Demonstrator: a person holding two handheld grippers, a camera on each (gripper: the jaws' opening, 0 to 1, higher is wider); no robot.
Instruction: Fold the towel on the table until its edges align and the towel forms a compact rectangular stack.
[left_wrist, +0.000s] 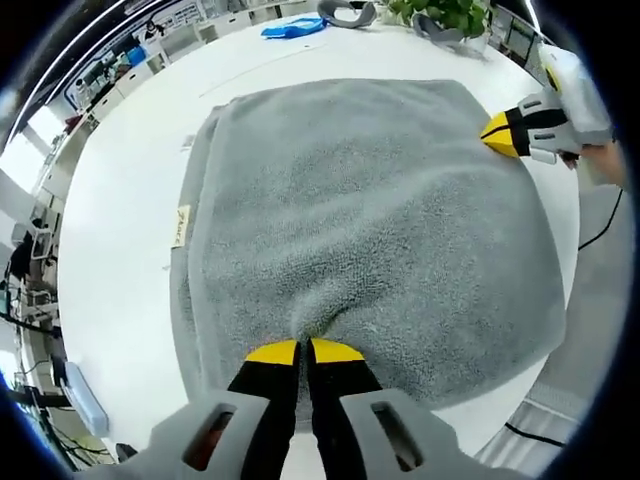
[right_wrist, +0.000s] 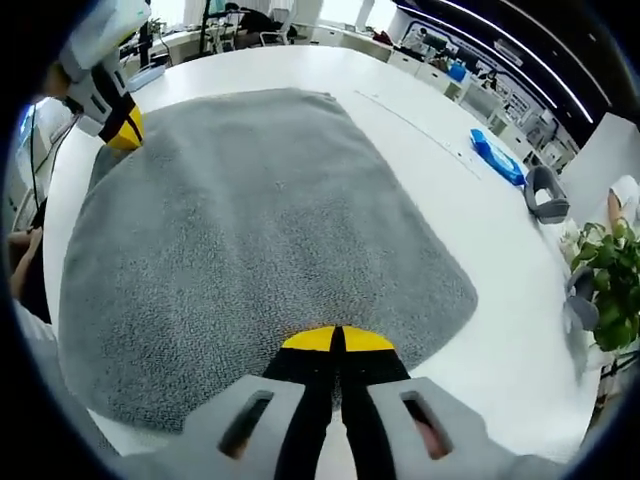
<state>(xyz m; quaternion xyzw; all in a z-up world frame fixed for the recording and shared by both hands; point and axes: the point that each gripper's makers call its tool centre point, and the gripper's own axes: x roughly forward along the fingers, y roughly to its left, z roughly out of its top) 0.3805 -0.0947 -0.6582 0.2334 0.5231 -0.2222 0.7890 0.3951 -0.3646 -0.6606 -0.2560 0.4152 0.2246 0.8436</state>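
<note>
Your left gripper (left_wrist: 304, 352) is pinched closed on the grey towel (left_wrist: 370, 230), which lies folded on the white table (left_wrist: 120, 230); your right gripper (right_wrist: 337, 340) is clamped on the towel's neighbouring corner

Left gripper (left_wrist: 304, 351): two black jaws with yellow wedge tips, set in a light grey moulded body with two dark slanted slots, one beside each jaw. Right gripper (right_wrist: 338, 339): same build, black jaws, yellow tips rounded at the front, grey body with two slots. Seen from the left gripper view, the right gripper has a white and grey housing, black jaw section, yellow tip. A hand (left_wrist: 598, 152) shows behind that housing; what's worn can't be made out.
</note>
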